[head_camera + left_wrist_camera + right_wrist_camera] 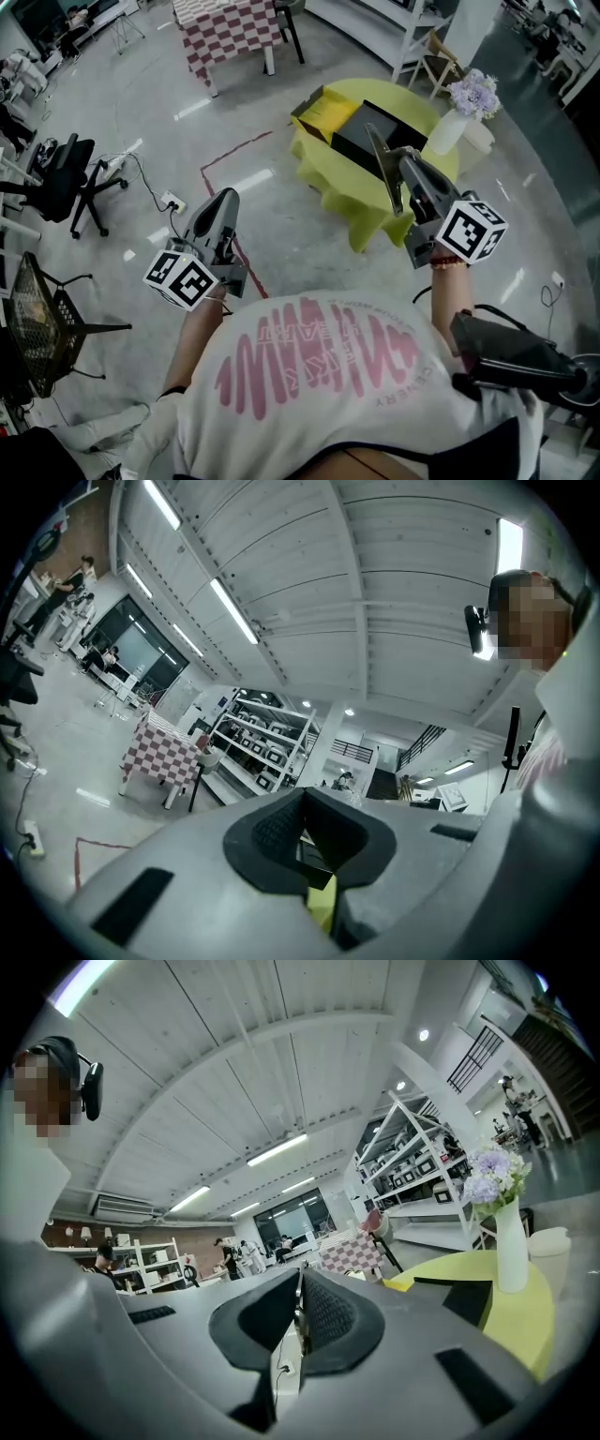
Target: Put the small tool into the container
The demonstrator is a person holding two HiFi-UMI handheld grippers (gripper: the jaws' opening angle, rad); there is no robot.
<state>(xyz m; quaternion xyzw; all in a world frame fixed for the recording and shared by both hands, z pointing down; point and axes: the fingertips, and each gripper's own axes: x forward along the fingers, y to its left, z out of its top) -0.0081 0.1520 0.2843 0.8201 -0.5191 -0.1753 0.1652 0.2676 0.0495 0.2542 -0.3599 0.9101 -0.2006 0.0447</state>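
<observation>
- Plainly, the right gripper (300, 1283) is clenched: its pads meet with nothing between them.
- The left gripper (304, 799) looks closed too, with its pads touching at the tips and nothing held. Through the slit below them only yellow cloth and a dark box show.
- Both grippers are held out roughly level in front of the person, apart from each other, over bare floor (281, 202).
- The table (370, 225), under a yellow cloth, stands at 1 o'clock in the head view, well apart from the left gripper. The right gripper's tips overlap it in that view, though I judge them short of it.
- On the table sit a black box (354, 142), likely the container, and a yellow carton (328, 111) just beside it at 10 o'clock. A vase (448, 133) stands at 3 o'clock of the box.
- The tool shows in no view, so I cannot tell where it lies.
- Nothing shows the tool in the box, so I take the task as barely begun. What is left: reach the table, find and grasp the tool, carry it over the box, and release it.
</observation>
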